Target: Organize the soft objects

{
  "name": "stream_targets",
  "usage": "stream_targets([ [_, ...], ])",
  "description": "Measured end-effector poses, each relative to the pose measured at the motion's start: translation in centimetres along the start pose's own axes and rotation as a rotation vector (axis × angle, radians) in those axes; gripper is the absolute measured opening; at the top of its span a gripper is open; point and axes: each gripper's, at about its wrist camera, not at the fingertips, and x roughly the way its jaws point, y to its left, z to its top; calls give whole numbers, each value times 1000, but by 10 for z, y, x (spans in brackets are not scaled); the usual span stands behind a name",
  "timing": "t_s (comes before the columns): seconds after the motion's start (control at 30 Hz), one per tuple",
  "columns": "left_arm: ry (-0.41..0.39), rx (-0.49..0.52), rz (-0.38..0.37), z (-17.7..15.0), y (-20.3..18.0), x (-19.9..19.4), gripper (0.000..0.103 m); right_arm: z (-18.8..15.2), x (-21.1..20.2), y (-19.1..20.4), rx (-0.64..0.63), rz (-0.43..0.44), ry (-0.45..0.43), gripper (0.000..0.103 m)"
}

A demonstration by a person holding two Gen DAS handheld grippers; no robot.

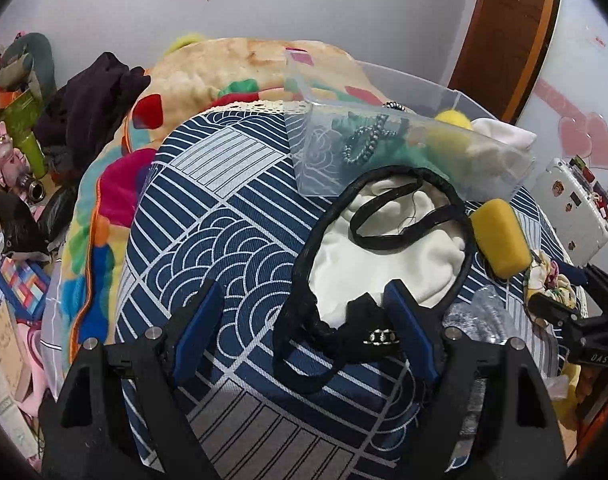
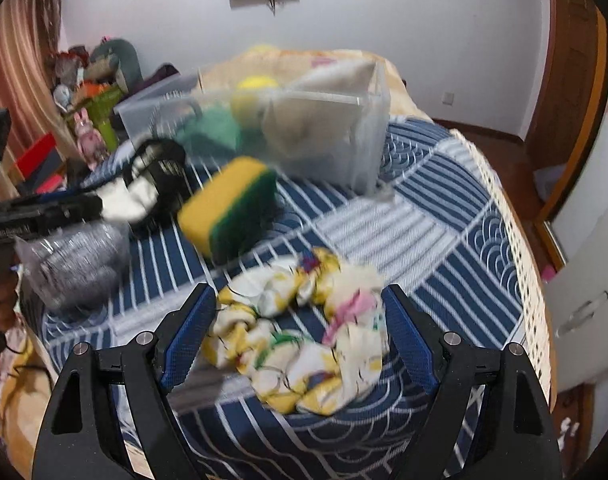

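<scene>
Your left tongs (image 1: 304,320) stand wide open, their blue pads spread over the near edge of the black mesh pouch with a white cloth lining (image 1: 387,248). The right-hand pad (image 1: 407,332) sits just beside the pouch's small metal chain emblem (image 1: 379,337), and the pouch's black strap loops out between the two pads onto the cover. Nothing is gripped.

Your right tongs (image 2: 300,328) are open as well, with the floral fabric scrunchie in yellow, white and pink (image 2: 300,332) lying between the pads on the cover, not pinched. This view is blurred, so finer contact cannot be told.

Take the clear plastic storage box (image 1: 383,140) as your landmark. It rests on the blue bed cover with white wave and stripe pattern (image 1: 224,208). Inside it lie a beaded black-and-white hair tie (image 1: 367,136), something green, a yellow ball-like piece and a white cloth (image 1: 499,136). The mesh pouch lies just in front of the box, nearly touching its front wall. The yellow sponge with a green scouring side (image 2: 232,208) lies in front of the box, beside the pouch. The scrunchie is farther out from the box than the sponge. A crinkled silvery bag (image 2: 76,264) lies in front of the box too, near the pouch, close to your left tongs. Behind the box spreads a bright multicoloured blanket (image 1: 116,200).
</scene>
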Motion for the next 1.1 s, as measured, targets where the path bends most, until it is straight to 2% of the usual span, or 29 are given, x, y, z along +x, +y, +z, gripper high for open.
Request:
stream_targets([
  [0.07,-8,-2,-4,0,-2,1,82,-2,-1,-2,5,2,0,83],
  [0.1,-11,0,-11,0,-4,1,79,-3,-2,-4,12,10,0,83],
  [0.2,-11,17,-31,2,-11,3,63,-5,-4,-8,22,24,-6,82],
  [0.27,-8,26,-51,3,-16,5,50,-7,-6,-6,13,20,-15,76],
  [0.43,-14,23,-59,4,-19,4,28,-11,-10,-1,-6,52,-28,35],
  [0.53,-19,10,-56,4,-15,0,12,-9,-8,4,-18,72,-30,22],
  [0.6,-22,-3,-75,4,-12,-4,10,-9,-9,6,-30,73,-37,20],
  [0.73,-61,31,-65,5,-21,-20,9,-6,-15,9,-42,62,-63,18],
  [0.9,-140,97,-47,9,-38,-45,8,1,-28,7,-39,61,-108,18],
  [1.1,-221,104,-51,24,-46,-71,8,14,-43,7,-37,57,-170,18],
])
